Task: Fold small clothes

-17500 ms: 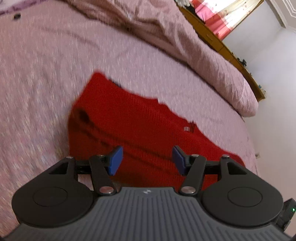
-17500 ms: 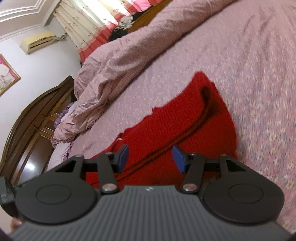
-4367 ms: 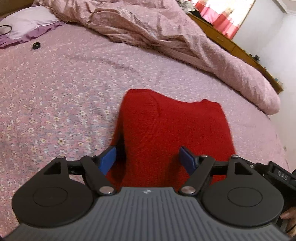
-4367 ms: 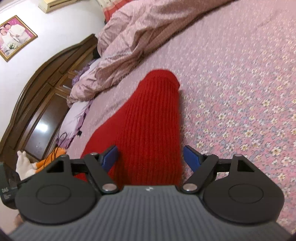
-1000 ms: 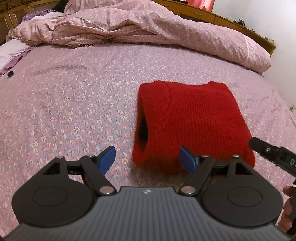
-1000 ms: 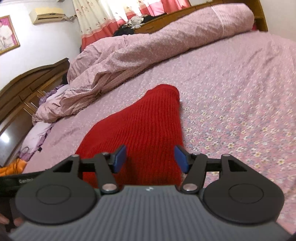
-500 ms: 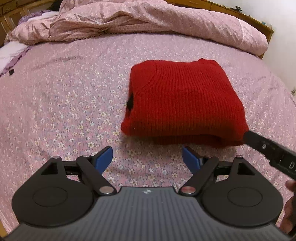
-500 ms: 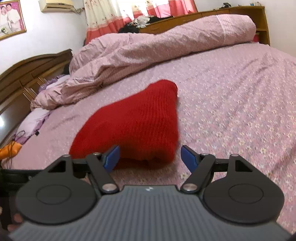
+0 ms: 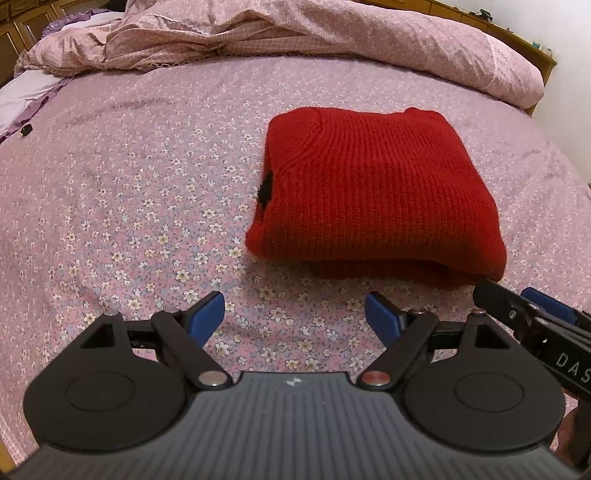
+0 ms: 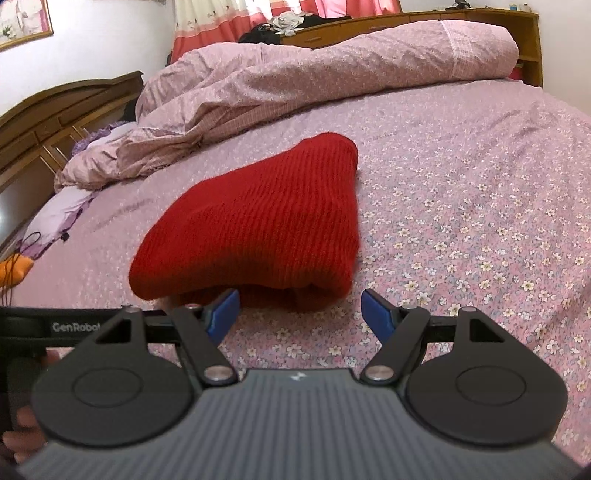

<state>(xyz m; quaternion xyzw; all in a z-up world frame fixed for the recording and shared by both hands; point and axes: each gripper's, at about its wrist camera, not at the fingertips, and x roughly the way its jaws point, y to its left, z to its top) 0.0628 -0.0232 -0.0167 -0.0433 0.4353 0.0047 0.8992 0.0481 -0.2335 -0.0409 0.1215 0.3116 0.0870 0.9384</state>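
Note:
A red knitted sweater (image 9: pixel 376 192) lies folded into a thick rectangle on the pink flowered bedsheet (image 9: pixel 129 206). In the left wrist view my left gripper (image 9: pixel 295 314) is open just short of the sweater's near edge, with only sheet between its blue pads. The right gripper's tip (image 9: pixel 532 314) shows at the far right, by the sweater's near right corner. In the right wrist view the sweater (image 10: pixel 258 221) lies straight ahead, and my right gripper (image 10: pixel 300 310) is open just in front of its folded edge, holding nothing. The left gripper's body (image 10: pixel 55 326) shows at the left.
A rumpled pink duvet (image 9: pixel 332 33) is heaped along the far side of the bed. A lilac pillow (image 9: pixel 22 96) and a small black object (image 9: pixel 26 130) lie at the far left. A wooden headboard (image 10: pixel 55 110) and an orange item (image 10: pixel 14 273) are at the left.
Both grippers have drawn back from the sweater: a second ago its near edge sat between their jaws, now it lies clear ahead. Both pairs of jaws stand a little wider.

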